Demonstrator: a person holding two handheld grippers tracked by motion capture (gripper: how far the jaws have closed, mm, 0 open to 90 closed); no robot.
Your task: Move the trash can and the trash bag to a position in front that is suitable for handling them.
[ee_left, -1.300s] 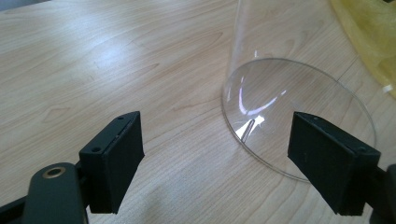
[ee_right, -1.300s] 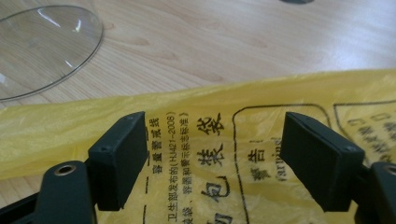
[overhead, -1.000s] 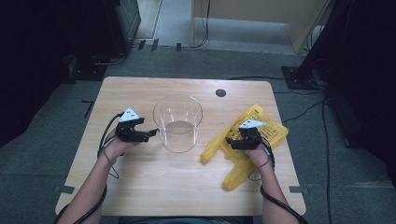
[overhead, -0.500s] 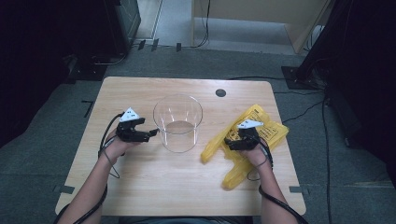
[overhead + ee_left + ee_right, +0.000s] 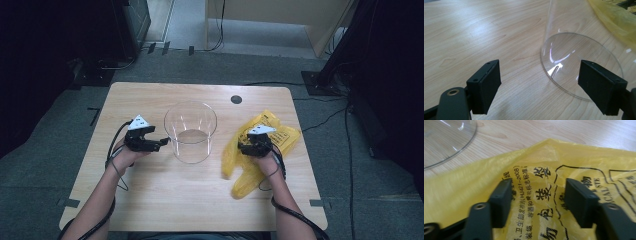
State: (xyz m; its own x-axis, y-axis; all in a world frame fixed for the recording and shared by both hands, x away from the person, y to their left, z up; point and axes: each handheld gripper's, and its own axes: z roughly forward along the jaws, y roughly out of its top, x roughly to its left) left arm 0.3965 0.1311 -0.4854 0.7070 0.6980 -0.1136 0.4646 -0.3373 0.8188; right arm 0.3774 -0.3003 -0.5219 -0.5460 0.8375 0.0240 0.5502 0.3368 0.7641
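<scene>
A clear round container (image 5: 190, 132) stands upright and empty at the middle of the wooden table (image 5: 150, 200). My left gripper (image 5: 159, 143) is just left of it, near its base. In the left gripper view my left gripper (image 5: 539, 75) is open wide, and the container's base (image 5: 579, 67) lies ahead to the right, apart from the jaws. A crumpled yellow plastic bag (image 5: 277, 135) with black print lies right of the container. My right gripper (image 5: 245, 148) rests over it. In the right gripper view my right gripper (image 5: 539, 185) is open, its jaws either side of the bag's printed surface (image 5: 544, 155).
A dark round grommet (image 5: 236, 99) sits near the table's far edge. Cables trail from both grippers along the forearms. Bare wood lies in front of the container and along the near edge. Dark equipment and cables stand on the floor around the table.
My right gripper has edged slightly left over the bag. The left gripper and the container have not moved.
</scene>
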